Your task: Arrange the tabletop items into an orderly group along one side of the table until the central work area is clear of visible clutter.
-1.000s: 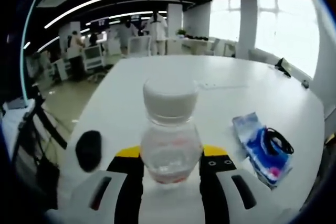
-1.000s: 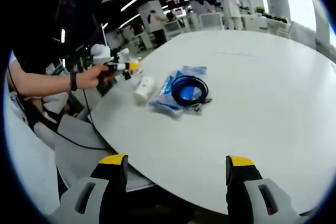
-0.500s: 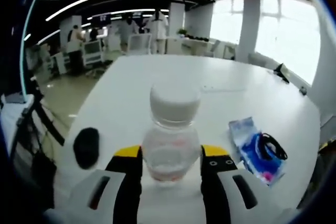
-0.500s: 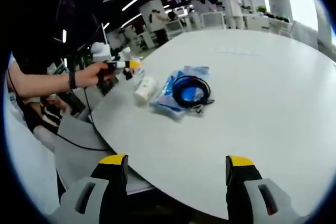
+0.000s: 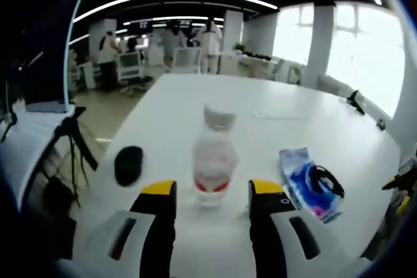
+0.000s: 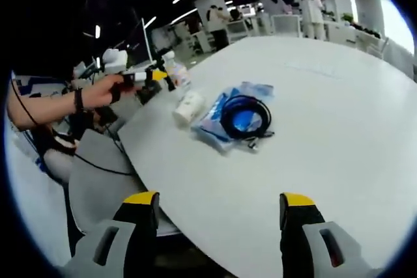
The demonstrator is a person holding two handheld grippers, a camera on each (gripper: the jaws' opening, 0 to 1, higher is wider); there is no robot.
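I see L gripper [image 5: 212, 194] jaws apart, gripping nothing; clear water bottle [image 5: 214, 162] upright just ahead, centred btwn tips, near table [image 5: 273, 105] edge. R gripper [image 6: 218, 203] jaws apart, well off; L nearer.

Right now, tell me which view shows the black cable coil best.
The right gripper view: the black cable coil lies whole on the blue packet, seen from above. In the left gripper view it is small and squashed near the picture's right edge.

Two low views, shared table [image 5: 195, 96]
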